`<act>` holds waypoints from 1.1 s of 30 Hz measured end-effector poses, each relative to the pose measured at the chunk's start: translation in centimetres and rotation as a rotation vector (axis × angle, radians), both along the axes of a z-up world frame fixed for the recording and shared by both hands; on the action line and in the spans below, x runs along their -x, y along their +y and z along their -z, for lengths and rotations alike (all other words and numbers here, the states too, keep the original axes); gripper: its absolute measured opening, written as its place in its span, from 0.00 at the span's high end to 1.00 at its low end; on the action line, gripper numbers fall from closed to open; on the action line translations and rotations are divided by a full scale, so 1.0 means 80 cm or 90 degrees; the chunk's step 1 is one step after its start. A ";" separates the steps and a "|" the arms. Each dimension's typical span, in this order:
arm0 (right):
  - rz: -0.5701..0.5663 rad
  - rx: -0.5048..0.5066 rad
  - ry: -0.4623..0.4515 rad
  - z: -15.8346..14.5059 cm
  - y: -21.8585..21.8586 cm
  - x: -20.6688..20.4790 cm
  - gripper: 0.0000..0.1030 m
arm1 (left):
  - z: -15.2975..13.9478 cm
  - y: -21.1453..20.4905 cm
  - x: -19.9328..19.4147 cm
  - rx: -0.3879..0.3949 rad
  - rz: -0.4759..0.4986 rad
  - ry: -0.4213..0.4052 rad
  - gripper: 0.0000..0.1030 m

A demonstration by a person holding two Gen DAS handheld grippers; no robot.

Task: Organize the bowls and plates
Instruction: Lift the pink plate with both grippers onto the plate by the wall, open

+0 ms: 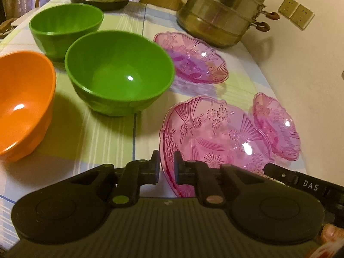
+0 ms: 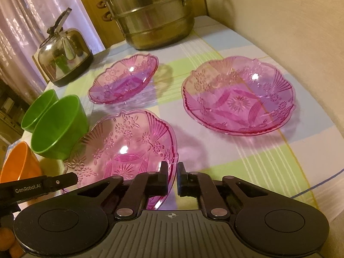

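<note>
Three pink glass plates lie on the checked tablecloth. The near plate (image 1: 215, 137) (image 2: 126, 148) has its rim clamped on opposite sides by both grippers. My left gripper (image 1: 167, 163) is shut on its left rim. My right gripper (image 2: 172, 173) is shut on its right rim. A second pink plate (image 1: 277, 126) (image 2: 238, 96) lies to the right, and a third (image 1: 191, 58) (image 2: 124, 77) lies further back. Two green bowls (image 1: 120, 73) (image 1: 64, 25) and an orange bowl (image 1: 23, 103) stand upright to the left.
A steel steamer pot (image 1: 221, 10) (image 2: 152, 13) stands at the back of the table. A steel kettle (image 2: 64, 49) stands at the back left. A wall (image 1: 301, 64) runs along the table's right edge.
</note>
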State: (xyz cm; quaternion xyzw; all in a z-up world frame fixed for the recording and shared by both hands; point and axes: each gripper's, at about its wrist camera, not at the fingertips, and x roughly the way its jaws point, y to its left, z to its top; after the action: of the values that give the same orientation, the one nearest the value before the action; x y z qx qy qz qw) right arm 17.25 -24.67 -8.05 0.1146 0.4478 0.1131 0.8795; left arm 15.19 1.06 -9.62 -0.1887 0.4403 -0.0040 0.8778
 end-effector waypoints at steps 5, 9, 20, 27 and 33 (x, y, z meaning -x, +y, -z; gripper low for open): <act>0.014 -0.007 -0.026 -0.025 -0.010 0.009 0.93 | -0.024 -0.013 -0.001 -0.004 0.015 -0.022 0.89; 0.032 -0.009 -0.046 -0.047 -0.025 0.007 0.93 | -0.045 -0.033 -0.015 -0.004 0.033 -0.041 0.89; 0.120 0.012 -0.083 -0.077 -0.105 -0.031 0.93 | -0.069 -0.123 -0.088 0.012 0.111 -0.081 0.89; 0.164 0.022 -0.077 -0.062 -0.146 -0.065 0.93 | -0.052 -0.172 -0.132 0.006 0.145 -0.080 0.89; 0.172 0.030 -0.066 -0.039 -0.162 -0.087 0.93 | -0.039 -0.188 -0.160 -0.002 0.157 -0.076 0.89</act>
State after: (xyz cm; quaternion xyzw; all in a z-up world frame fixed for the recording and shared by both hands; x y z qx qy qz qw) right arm 24.22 -37.65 -4.93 0.1476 0.3847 -0.0112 0.9111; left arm 28.03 -14.01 -6.48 -0.1312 0.4069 -0.1224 0.8957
